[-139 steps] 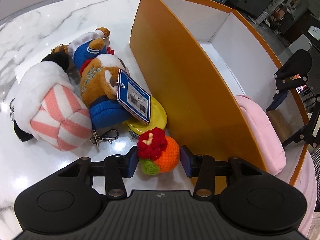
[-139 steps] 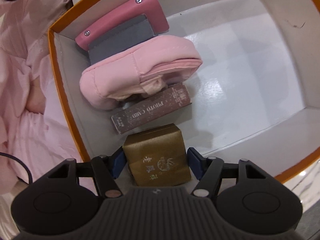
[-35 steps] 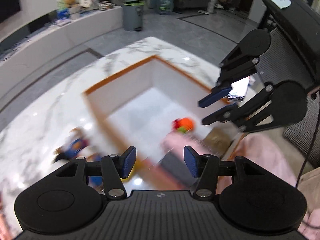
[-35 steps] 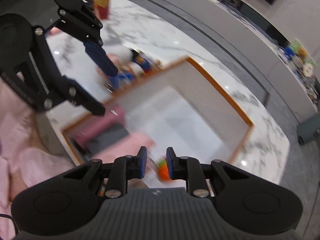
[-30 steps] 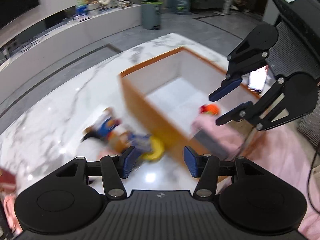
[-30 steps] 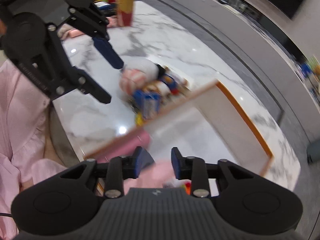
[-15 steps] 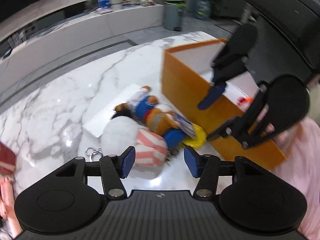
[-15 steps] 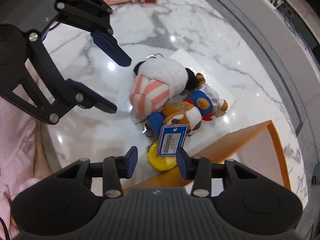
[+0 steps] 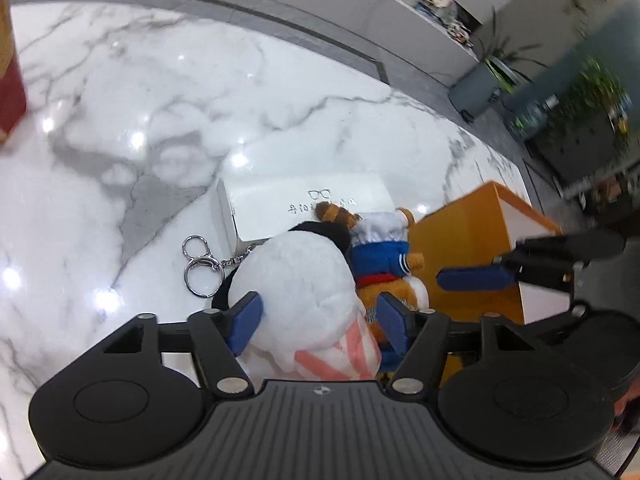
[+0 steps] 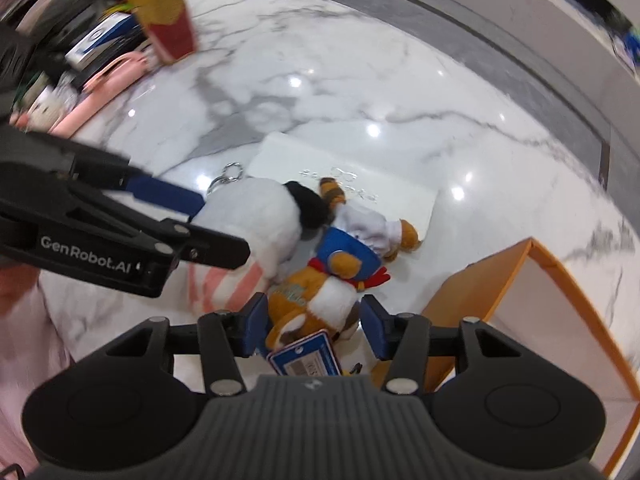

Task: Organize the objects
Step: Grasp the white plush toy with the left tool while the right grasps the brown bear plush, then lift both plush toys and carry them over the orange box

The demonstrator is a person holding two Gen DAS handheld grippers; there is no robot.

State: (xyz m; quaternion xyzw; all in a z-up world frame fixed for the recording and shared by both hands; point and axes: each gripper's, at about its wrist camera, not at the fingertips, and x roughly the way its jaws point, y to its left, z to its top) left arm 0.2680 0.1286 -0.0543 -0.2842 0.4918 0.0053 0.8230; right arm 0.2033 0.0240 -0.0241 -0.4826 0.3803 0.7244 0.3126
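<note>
The white marble surface is carrying everything, its grey veins running under several bright light reflections. An orange box with white inner walls is standing open at about four o'clock in the right wrist view and at three o'clock in the left wrist view, just beside the toys. A flat white case printed with a small glasses outline is lying near the middle of the surface, and the heads of both toys are resting on its near edge.

The white plush toy with pink-striped lower part and a black patch at its top is lying at the centre of the left wrist view. The left gripper is hanging over it with its blue fingers opening, spread either side of the plush; whether they are touching it cannot be told. A metal key ring is trailing from the toy toward nine o'clock.

Touching that toy on its three o'clock side, a brown plush animal in a blue jacket, white cap and red scarf is lying with a blue price tag at its six o'clock end. The right gripper is straddling it, its fingers opening and standing just beside the fur on both sides without clearly pressing it.

A red and gold carton is standing at eleven o'clock in the right wrist view, with pink items blurred beside it.
</note>
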